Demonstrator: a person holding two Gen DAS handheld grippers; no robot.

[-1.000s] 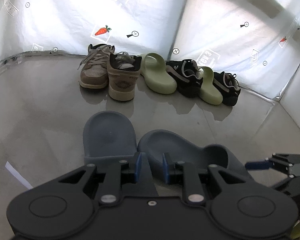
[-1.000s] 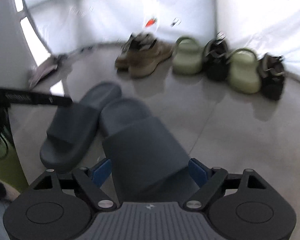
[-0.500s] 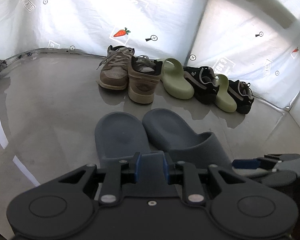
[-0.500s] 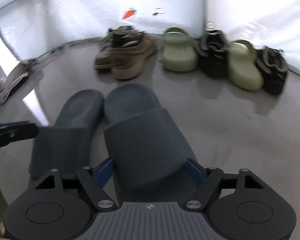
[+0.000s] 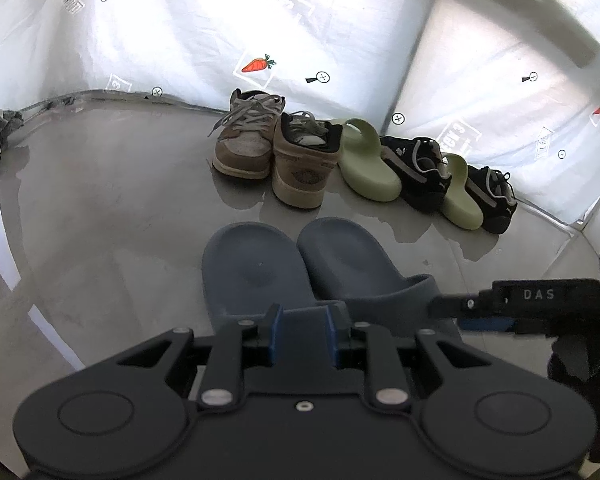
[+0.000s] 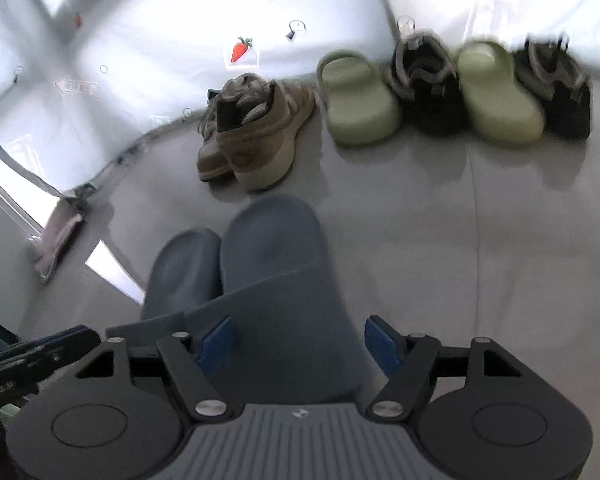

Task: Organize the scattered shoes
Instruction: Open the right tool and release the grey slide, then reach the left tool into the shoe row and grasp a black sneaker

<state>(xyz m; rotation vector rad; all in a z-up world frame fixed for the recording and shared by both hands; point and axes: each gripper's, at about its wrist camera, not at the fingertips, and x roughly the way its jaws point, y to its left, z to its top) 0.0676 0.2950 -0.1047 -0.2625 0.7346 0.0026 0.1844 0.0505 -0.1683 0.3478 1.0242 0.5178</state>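
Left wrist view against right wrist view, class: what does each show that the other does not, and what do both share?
Only the left wrist view shows the left gripper shut on the left blue slide, plus a "DAS" label on the right gripper's arm. Only the right wrist view shows the right gripper straddling the right blue slide, and a crumpled cloth by the wall. Both show the two slides side by side, tan sneakers, green clogs, black sneakers and a carrot sticker.

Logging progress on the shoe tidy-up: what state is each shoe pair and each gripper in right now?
left gripper: shut on left blue slide.
right gripper: shut on right blue slide.
tan sneakers: together by the wall, upright.
green slides: in the row, alternating with black sneakers.
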